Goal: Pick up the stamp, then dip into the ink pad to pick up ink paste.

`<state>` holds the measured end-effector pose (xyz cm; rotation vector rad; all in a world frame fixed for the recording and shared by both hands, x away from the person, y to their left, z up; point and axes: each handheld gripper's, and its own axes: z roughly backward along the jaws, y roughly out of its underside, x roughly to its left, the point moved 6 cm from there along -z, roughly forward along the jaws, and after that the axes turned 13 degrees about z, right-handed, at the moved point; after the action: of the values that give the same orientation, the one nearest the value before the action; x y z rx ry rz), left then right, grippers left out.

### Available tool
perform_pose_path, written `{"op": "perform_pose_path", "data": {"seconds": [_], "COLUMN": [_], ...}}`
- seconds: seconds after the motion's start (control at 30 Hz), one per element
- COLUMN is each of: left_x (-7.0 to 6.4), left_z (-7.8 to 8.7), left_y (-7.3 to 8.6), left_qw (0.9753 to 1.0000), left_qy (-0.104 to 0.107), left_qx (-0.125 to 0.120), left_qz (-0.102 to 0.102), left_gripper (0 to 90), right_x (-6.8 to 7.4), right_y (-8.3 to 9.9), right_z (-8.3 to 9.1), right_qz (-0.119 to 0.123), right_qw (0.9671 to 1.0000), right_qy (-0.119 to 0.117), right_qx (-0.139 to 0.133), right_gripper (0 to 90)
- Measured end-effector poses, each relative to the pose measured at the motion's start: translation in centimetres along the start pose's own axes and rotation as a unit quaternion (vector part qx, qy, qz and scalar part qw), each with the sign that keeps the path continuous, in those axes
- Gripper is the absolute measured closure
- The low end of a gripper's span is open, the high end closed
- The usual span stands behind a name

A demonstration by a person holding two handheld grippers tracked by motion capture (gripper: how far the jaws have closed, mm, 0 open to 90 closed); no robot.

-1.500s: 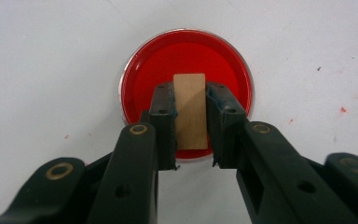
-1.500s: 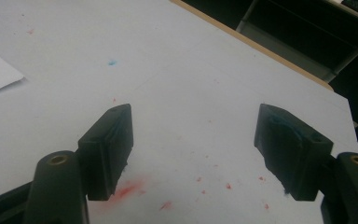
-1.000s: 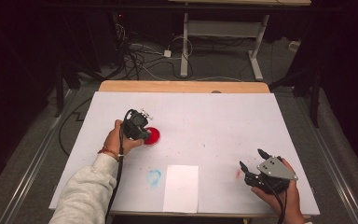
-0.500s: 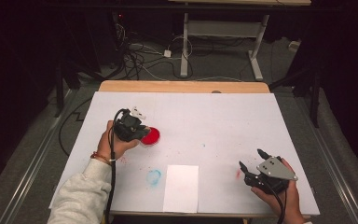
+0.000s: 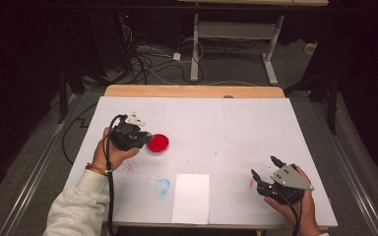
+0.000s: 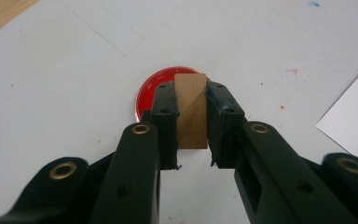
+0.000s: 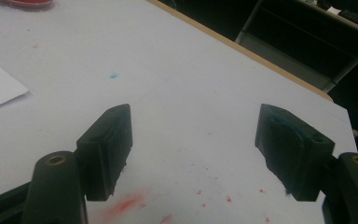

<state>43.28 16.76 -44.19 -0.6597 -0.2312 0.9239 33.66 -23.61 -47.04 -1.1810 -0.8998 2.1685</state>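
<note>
Wooden block (image 6: 191, 112) sits clamped upright between the jaws of the left tool (image 5: 130, 133), its long axis running along them, and just past its tip lies the red dish (image 5: 158, 143), left of the worktop's (image 5: 236, 123) middle; the coming move looks like a short dip forward and down. Near the front right corner the right tool (image 5: 266, 173) hovers with jaws spread wide and empty, well apart from the dish
</note>
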Motion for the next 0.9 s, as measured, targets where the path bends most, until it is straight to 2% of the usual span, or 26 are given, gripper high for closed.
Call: {"op": "perform_pose_path", "data": {"seconds": [0.17, 0.33, 0.6, 0.67, 0.9], "left_x": [0.2, 0.3, -0.4, -0.7, -1.0], "left_z": [0.5, 0.8, 0.6, 0.6, 0.2], "left_y": [0.1, -0.1, -0.9, -1.3, -2.5], "left_qw": [1.0000, 0.9999, 0.9999, 0.9999, 0.9996], "left_qy": [-0.001, -0.002, 0.004, 0.012, 0.011], "left_qx": [-0.006, -0.012, -0.006, -0.009, 0.016], "left_qz": [0.003, 0.004, -0.008, -0.008, -0.021], "left_gripper": [73.5, 73.5, 73.5, 73.5, 73.5], "right_x": [-0.1, -0.1, 0.0, 0.0, 0.1], "right_y": [-0.1, 0.0, -0.1, 0.0, 0.0], "right_z": [0.0, -0.2, 0.0, 0.0, -0.2], "right_qz": [-0.003, 0.000, 0.000, 0.001, 0.001], "right_qw": [1.0000, 1.0000, 1.0000, 1.0000, 1.0000], "right_qy": [0.006, 0.001, 0.003, 0.002, -0.003], "right_qx": [0.000, 0.001, 0.000, 0.000, 0.001], "right_gripper": [28.1, 28.0, 28.0, 28.0, 27.9]}}
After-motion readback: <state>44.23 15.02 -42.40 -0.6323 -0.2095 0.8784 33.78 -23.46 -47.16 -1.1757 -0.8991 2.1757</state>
